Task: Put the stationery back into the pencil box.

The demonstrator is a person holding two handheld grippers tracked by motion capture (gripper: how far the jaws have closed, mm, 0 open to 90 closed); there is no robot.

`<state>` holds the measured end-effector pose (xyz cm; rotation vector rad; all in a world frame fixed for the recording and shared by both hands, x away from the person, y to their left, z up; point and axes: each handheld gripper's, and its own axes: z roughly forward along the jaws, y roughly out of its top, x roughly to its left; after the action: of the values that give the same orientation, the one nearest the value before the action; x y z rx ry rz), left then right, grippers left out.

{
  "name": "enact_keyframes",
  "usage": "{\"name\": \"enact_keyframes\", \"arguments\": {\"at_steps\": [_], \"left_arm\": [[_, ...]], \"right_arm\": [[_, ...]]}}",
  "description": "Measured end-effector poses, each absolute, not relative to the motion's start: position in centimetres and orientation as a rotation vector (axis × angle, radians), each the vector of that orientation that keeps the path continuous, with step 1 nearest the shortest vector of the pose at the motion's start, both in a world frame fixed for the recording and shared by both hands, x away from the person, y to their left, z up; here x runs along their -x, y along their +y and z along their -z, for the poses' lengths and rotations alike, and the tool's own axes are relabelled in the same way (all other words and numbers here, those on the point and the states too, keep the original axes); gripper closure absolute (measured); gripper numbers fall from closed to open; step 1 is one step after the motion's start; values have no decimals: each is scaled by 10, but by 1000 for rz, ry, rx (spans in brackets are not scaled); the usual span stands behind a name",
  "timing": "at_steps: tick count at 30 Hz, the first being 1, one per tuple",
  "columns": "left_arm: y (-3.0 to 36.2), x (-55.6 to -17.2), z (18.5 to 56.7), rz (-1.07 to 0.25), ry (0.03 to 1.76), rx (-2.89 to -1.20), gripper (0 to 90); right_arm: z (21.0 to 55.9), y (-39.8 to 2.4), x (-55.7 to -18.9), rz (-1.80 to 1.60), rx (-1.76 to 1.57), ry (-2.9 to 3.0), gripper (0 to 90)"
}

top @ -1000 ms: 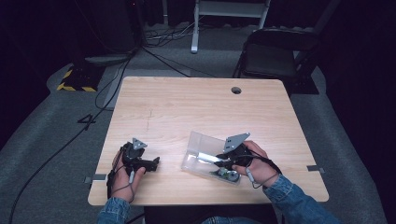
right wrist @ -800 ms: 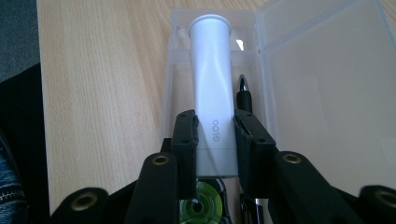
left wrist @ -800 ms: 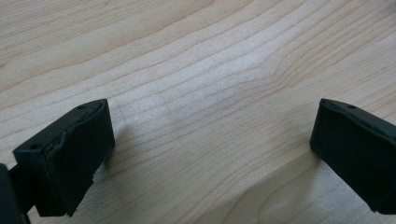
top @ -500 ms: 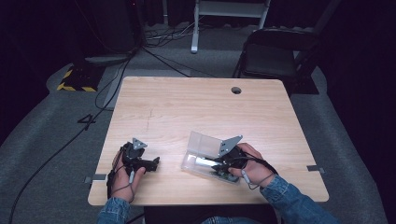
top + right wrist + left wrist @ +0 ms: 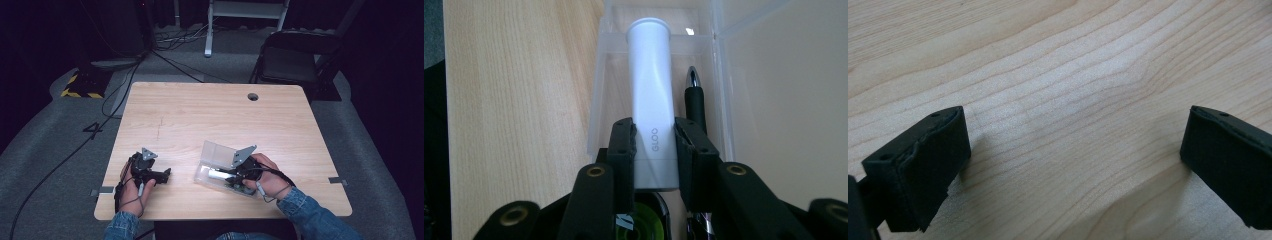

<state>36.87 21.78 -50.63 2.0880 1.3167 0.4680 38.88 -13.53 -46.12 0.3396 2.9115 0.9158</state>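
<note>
Right gripper (image 5: 653, 145): jaws pinch glue stick (image 5: 651, 95) at its near end.
Glue stick axis: straight ahead of the jaws, inside clear case (image 5: 596, 110).
Pen (image 5: 695, 102): just beside, parallel.
Left gripper (image 5: 159, 176): spread, empty, well apart from the case.

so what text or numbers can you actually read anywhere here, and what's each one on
"GLOO": grey letters running lengthwise on the white plastic glue stick tube held in the right hand-held gripper, over the clear plastic box.
"4": dark mark on the grey carpet floor left of the light wooden table.
A white mark on the green-and-black item below the tube is too cut off to read.
</note>
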Motion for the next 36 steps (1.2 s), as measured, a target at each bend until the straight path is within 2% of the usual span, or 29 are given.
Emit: {"name": "enact_keyframes", "arguments": {"at_steps": [31, 36], "left_arm": [[218, -369, 506, -468, 1312, -2090, 2], [218, -369, 506, -468, 1312, -2090, 2]], "right_arm": [[469, -135, -394, -925, -397, 2861, 702], [468, -136, -393, -939, -401, 2854, 656]]}}
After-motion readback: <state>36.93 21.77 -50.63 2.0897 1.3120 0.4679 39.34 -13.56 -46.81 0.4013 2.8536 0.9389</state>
